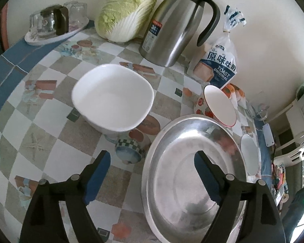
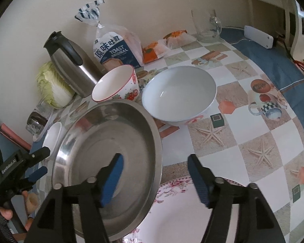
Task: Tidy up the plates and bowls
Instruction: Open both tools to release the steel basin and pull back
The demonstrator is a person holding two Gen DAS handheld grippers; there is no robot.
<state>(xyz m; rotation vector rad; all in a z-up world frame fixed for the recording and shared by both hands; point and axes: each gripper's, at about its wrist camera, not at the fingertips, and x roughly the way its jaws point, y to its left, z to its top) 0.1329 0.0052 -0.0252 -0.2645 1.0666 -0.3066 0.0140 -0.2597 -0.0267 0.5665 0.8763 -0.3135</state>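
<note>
A steel basin (image 1: 192,174) sits on the table, also in the right wrist view (image 2: 107,141). My left gripper (image 1: 152,163) is open, its jaws astride the basin's left rim. My right gripper (image 2: 155,165) is open, astride the basin's right rim, above a floral plate (image 2: 178,218). A white square bowl (image 1: 113,99) stands left of the basin; it also shows in the right wrist view (image 2: 53,137). A strawberry bowl (image 1: 218,105) (image 2: 116,85) and a round white bowl (image 2: 179,93) (image 1: 250,154) stand behind and right of it.
At the wall stand a steel thermos jug (image 1: 176,24), a cabbage (image 1: 127,10), a toast bag (image 1: 216,64) and a tray of glasses (image 1: 54,24). A glass pitcher (image 2: 206,24) and a white power strip (image 2: 257,36) are far right. The left gripper (image 2: 28,168) shows in the right view.
</note>
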